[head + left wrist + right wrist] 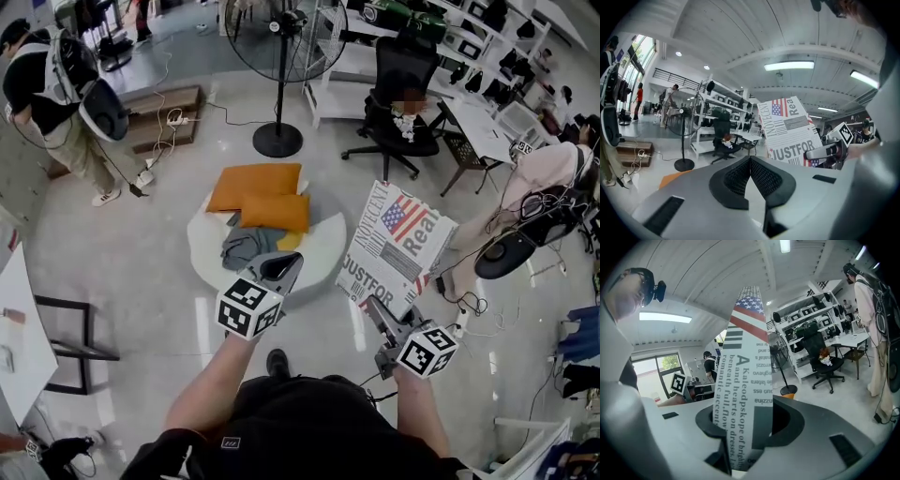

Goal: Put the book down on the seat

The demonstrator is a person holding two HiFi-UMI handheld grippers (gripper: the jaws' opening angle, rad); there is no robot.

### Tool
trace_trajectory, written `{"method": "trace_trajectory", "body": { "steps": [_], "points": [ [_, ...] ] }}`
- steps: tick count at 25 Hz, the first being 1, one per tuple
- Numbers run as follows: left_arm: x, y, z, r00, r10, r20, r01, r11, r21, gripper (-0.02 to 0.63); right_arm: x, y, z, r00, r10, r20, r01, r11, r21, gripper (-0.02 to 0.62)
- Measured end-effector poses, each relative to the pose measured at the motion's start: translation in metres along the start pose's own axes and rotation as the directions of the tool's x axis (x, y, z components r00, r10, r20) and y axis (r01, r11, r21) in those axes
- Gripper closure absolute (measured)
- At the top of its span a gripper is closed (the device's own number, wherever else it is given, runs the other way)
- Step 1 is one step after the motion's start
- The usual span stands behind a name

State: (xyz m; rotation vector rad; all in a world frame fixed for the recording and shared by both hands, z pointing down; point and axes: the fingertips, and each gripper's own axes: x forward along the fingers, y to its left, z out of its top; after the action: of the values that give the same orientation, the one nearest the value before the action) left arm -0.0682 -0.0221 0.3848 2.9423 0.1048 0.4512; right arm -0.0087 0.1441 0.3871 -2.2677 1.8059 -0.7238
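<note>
- My right gripper (373, 305) is clamped on the book (398, 246), gripping it by its lower edge. In the right gripper view the book (747, 380) runs edge-on between the two pads and rises straight up out of them.
- The book is in the air over the floor, not over the seat (323, 258). It stands nearly upright with its printed cover facing me and its long axis pointing up and away from my hand.
- The seat, a round white cushion-top, lies to the left of the book and just beside it, so I judge the move to be a short carry leftwards while I tip the book flat.
- Orange cushions (255, 186) and a grey cloth (246, 246) fill the seat's far and middle parts. The bare white strip on the side nearest the book looks like the place to land.
- My left gripper (281, 267) hovers over the seat's near edge, pads closed together with nothing between them. It is nearer the seat, but the book is in my right.
</note>
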Motion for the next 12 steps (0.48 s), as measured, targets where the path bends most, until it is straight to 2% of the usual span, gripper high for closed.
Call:
{"method": "trace_trajectory", "body": {
  "steps": [5, 12],
  "points": [
    [0.007, 0.027, -0.003, 0.999, 0.032, -0.009, -0.032, 0.999, -0.027, 0.603, 0.027, -0.014, 0.0, 0.999, 0.014, -0.042, -0.013, 1.0, 0.02, 0.415],
    [0.045, 0.052, -0.004, 0.995, 0.093, -0.039, -0.096, 0.993, -0.071, 0.603, 0.057, -0.064, 0.014, 0.997, 0.058, -0.055, -0.055, 0.997, 0.05, 0.416]
  ]
}}
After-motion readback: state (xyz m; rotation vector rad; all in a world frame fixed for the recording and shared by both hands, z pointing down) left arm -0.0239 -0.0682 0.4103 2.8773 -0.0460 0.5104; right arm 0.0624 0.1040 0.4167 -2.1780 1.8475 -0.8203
